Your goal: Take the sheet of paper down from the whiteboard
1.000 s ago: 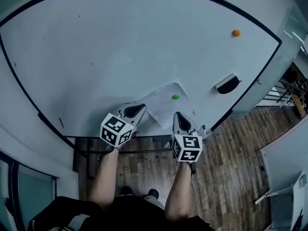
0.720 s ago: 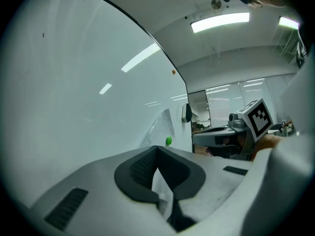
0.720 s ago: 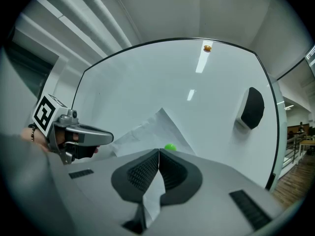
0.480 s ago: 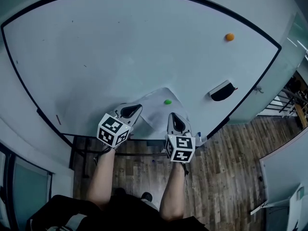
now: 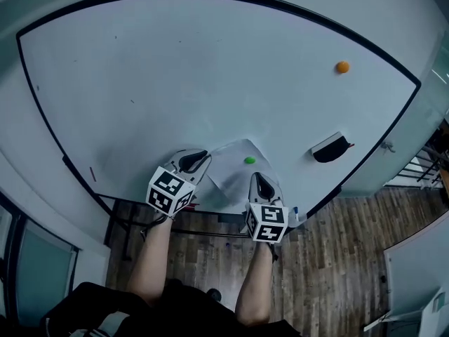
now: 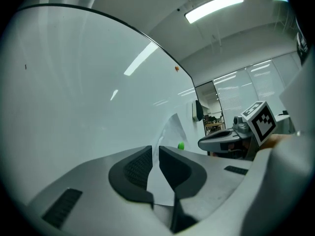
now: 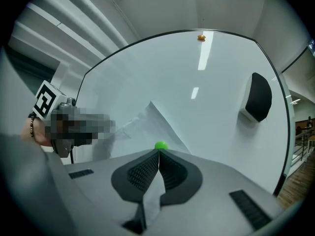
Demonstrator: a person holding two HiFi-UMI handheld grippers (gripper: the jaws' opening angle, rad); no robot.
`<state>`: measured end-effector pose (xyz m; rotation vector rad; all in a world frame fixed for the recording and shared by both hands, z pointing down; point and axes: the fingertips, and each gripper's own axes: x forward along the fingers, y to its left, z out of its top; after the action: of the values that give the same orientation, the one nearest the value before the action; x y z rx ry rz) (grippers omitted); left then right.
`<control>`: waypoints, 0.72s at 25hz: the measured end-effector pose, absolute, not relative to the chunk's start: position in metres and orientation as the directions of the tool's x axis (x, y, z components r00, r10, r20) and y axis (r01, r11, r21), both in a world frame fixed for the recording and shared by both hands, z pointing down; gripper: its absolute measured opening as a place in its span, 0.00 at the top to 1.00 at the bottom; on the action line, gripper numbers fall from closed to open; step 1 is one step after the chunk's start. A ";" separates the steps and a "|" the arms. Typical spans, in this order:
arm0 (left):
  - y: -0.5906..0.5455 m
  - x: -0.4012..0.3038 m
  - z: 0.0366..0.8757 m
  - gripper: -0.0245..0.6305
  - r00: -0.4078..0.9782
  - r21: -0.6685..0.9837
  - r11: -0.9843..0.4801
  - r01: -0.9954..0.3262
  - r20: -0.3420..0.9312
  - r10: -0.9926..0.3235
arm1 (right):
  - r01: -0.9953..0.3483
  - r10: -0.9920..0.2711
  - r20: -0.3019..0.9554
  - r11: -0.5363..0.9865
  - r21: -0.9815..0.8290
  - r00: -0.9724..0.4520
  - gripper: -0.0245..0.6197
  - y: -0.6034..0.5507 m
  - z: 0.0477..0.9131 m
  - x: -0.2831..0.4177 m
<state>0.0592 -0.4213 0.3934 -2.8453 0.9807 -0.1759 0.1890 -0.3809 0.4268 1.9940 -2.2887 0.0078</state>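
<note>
1. The left tongs are closed on the lower edge of the sheet of paper. The right tongs pinch the same edge, pads tight together.
2. The sheet hangs on the whiteboard, pinned by a green magnet toward its 12 o'clock.
3. Pulling against that magnet could tear the sheet, and an uneven tug could slip it from one pair.
4. Both tongs point level at the board, the left at the magnet's 8 o'clock and the right at 5 o'clock.

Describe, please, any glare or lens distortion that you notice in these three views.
Head view: fisheye bends the whiteboard frame into an arc. Left gripper view: the ceiling lamp reflects as streaks on the board. Right gripper view: similar streaks; sheet of paper looks sharp.
</note>
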 end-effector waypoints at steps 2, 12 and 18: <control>-0.425 0.059 0.394 0.93 0.776 -0.184 -0.775 -0.604 0.087 -0.625 | -0.987 -0.987 0.085 0.144 0.067 -0.138 0.93 -0.385 0.427 0.190; -0.439 0.074 0.422 0.75 0.756 -0.267 -0.789 -0.554 0.235 -0.611 | -0.985 -0.984 0.088 0.159 0.062 -0.154 0.93 -0.402 0.431 0.189; -0.445 0.073 0.435 0.81 0.754 -0.220 -0.796 -0.565 0.255 -0.605 | -0.986 -0.984 0.099 0.152 0.066 -0.145 0.93 -0.409 0.436 0.187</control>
<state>0.0727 -0.4453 0.4355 -2.8203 0.9449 -0.4765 0.1868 -0.4089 0.4363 1.9721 -2.2913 0.0224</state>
